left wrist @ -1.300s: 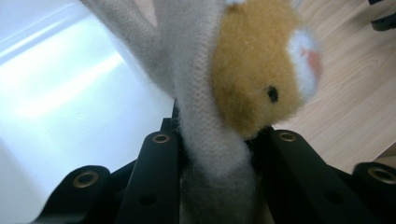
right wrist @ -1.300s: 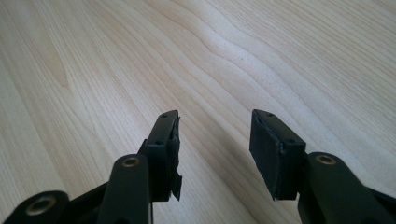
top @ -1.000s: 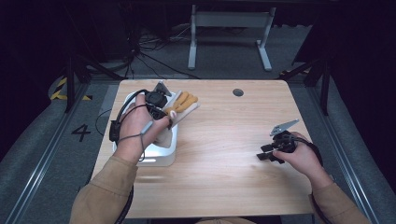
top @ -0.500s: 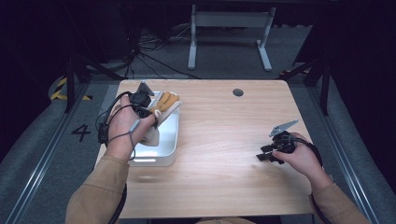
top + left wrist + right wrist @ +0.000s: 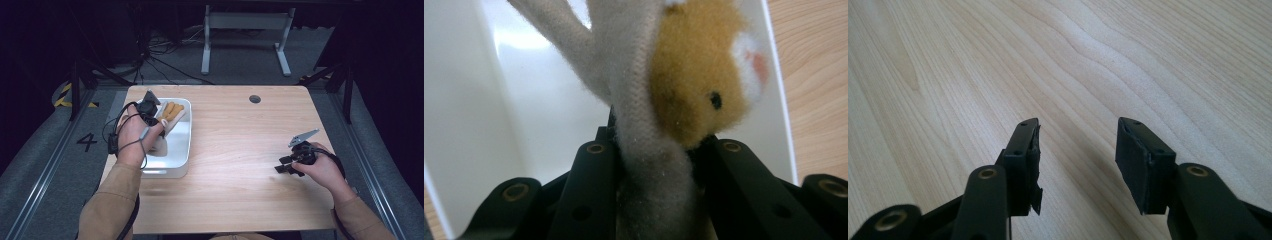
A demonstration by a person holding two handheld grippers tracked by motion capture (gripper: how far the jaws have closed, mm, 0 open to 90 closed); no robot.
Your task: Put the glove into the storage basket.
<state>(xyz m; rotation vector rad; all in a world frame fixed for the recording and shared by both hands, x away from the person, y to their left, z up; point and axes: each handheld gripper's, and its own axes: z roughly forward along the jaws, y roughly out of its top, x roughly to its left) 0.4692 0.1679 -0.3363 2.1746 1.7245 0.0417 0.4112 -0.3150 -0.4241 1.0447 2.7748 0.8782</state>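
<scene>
The left gripper [image 5: 159,121] has moved down the table into the white tray [image 5: 181,150], jaws clamped on a plush toy [image 5: 684,80] jutting beyond them. The right gripper [image 5: 1078,165] rests open.

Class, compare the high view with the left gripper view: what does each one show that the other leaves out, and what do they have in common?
The high view alone takes in the whole wooden table, the grey floor, both forearms, and the right gripper resting open on the bare wood. The left gripper view alone gives the close detail: the soft toy's black eye, its pink patch, and the black jaws pressed on its grey part. Both show the left gripper shut on the soft toy over the white tray, with table wood beside the tray.
</scene>
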